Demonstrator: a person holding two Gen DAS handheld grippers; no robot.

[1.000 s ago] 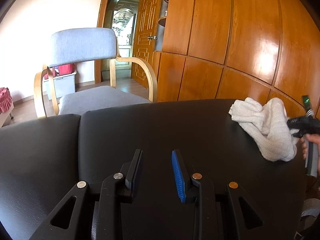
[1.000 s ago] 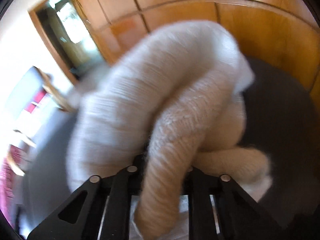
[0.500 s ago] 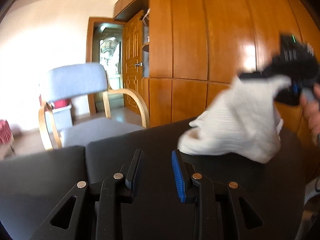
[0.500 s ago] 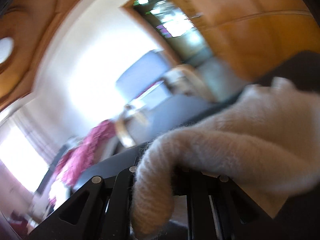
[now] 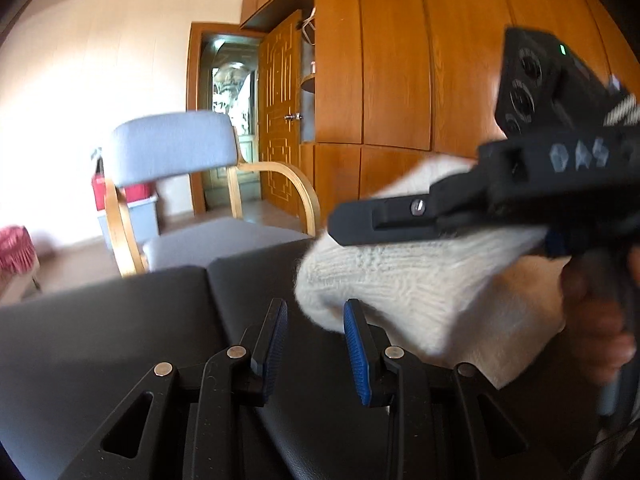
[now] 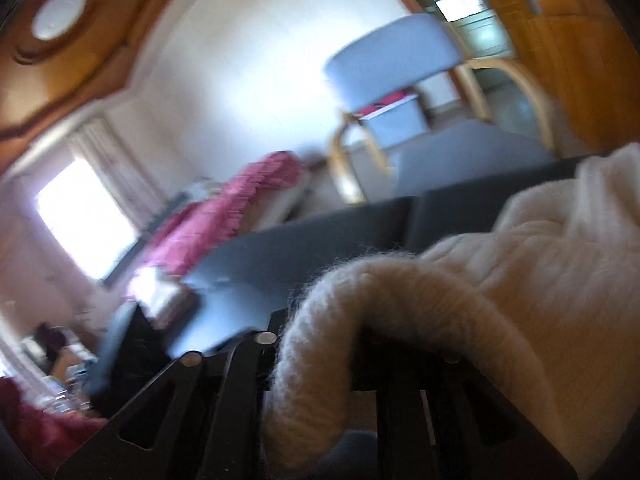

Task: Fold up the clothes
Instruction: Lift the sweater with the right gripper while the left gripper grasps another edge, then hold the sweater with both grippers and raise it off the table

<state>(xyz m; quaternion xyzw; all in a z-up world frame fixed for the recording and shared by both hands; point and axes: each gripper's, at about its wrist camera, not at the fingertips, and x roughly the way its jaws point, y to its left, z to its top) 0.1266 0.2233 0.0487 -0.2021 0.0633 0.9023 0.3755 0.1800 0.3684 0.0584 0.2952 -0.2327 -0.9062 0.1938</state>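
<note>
Fuzzy cream ribbed-knit garment [image 5: 404,292] bunched over smooth black padded surface [image 5: 120,320]

Room interior. A pale wall [image 5: 100,80] stands at the back, brightly lit. Wood-panelled cabinets [image 5: 420,60] fill the right side, beside an open carved door [image 5: 280,120] and a doorway [image 5: 228,128]. An armchair [image 5: 172,144] with grey cushions and bent-wood arms stands on the wooden floor [image 5: 72,256]. From the right wrist view: a bright window [image 6: 84,216] with a curtain, a pink cloth [image 6: 240,196], and a round ceiling lamp [image 6: 58,12].
</note>
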